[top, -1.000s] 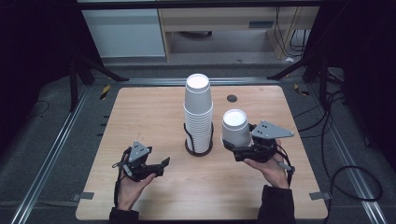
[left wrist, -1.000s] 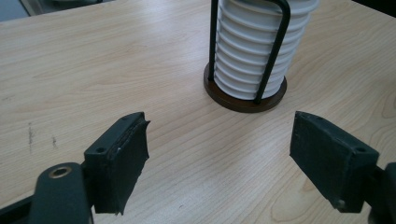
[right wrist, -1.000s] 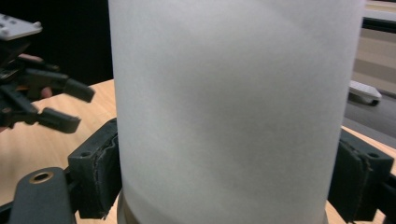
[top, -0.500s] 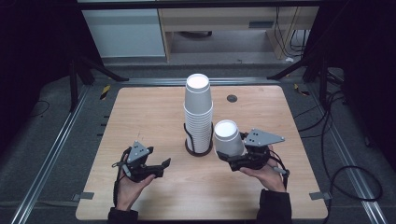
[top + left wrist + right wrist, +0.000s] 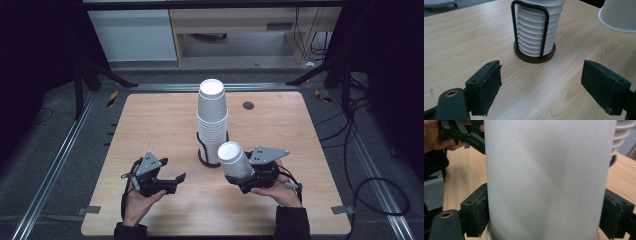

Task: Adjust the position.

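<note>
While right tongs (image 5: 239,172) grip cup (image 5: 234,159) beside stack (image 5: 212,120), left tongs (image 5: 172,181) released.

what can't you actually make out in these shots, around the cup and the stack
- Right gripper view: the held cup hides most of the table and the stack; its rim is cut off by the frame.
- Left gripper view: the stack's top is cut off by the upper edge, so the cups cannot be counted.
- High view: the small dark disc is too small to identify; the right tool sits partly under the cup.
</note>
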The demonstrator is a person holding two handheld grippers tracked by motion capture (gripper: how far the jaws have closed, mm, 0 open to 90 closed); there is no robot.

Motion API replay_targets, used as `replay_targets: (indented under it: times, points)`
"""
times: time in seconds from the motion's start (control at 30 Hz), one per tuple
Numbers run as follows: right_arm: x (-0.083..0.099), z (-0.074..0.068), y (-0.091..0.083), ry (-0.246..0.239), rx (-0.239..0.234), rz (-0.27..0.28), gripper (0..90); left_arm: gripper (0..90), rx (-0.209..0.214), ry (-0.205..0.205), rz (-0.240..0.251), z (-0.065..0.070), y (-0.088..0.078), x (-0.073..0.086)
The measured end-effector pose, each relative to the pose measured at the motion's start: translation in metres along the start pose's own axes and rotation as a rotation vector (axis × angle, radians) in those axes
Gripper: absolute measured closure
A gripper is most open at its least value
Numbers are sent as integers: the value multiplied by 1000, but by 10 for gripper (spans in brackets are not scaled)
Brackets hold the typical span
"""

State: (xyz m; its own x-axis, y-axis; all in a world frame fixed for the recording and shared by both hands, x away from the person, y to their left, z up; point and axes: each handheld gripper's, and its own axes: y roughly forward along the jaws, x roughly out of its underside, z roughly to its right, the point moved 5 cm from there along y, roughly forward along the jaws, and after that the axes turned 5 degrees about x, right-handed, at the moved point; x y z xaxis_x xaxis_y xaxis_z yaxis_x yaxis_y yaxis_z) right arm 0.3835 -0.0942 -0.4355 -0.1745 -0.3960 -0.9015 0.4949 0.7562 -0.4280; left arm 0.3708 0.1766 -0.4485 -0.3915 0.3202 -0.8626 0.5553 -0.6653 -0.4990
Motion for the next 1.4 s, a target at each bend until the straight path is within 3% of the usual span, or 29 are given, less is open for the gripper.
replay_targets:
  times: [0.63,1.4]
  points:
    - [13,-12,26,-24,-115,-54,141,133,151,81,6,21,2,-15]
    - [10,-25,50,-52,-174,-76,144,106,257,95,18,37,9,-27]
